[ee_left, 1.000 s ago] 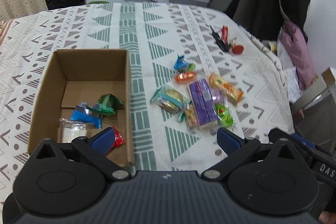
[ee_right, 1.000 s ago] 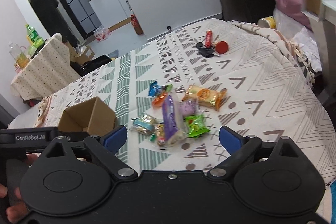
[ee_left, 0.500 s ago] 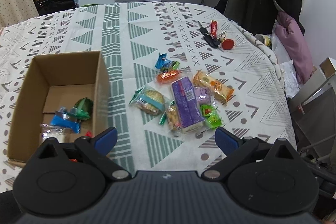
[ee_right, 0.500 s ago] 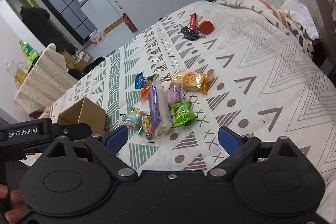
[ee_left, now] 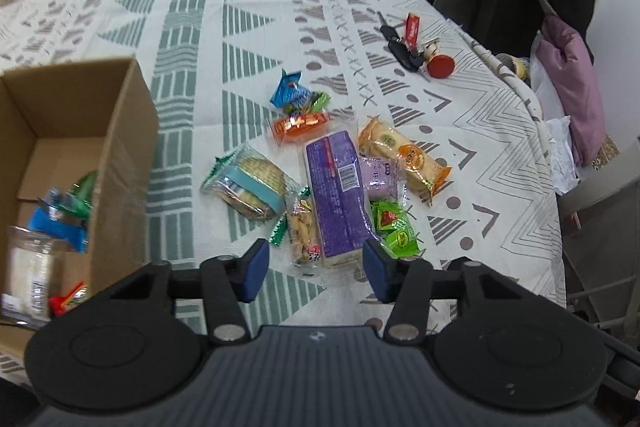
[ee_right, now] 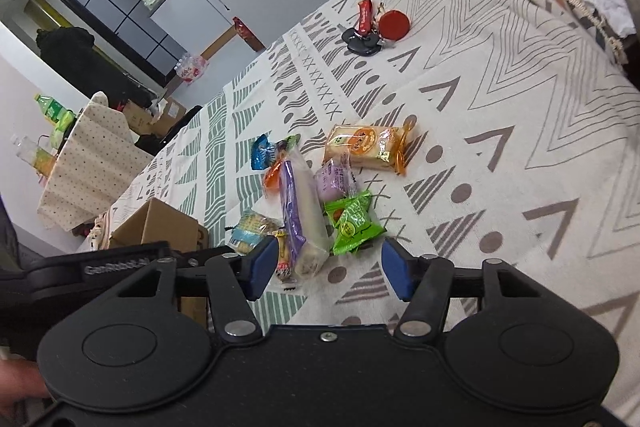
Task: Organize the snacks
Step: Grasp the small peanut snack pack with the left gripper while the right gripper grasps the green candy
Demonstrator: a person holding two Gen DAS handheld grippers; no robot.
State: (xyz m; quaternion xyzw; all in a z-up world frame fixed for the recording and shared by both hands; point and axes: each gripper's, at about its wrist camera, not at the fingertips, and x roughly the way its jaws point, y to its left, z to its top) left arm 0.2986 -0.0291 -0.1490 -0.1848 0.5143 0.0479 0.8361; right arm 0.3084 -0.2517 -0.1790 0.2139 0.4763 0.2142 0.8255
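1. The left tool [ee_left: 316, 269] hangs over the near end of the snack pile, jaws parted wide and gripping nothing; its blue pads flank the end of the long purple pack [ee_left: 339, 199].
2. The right tool [ee_right: 329, 265] is likewise spread wide and empty, above the green sachets [ee_right: 354, 221].
3. The loose snacks lie clustered mid-counter [ee_left: 500, 147] on the patterned cloth: a round biscuit pack [ee_left: 250, 187], an orange-wrapped cake [ee_left: 404, 157], a small orange sweet [ee_left: 300, 125] and a blue wrapper [ee_left: 290, 91].
4. The cardboard box [ee_left: 120, 131] stands left of the pile (already holding a few packets).
5. A bunch of keys [ee_left: 412, 47] lies farther back.
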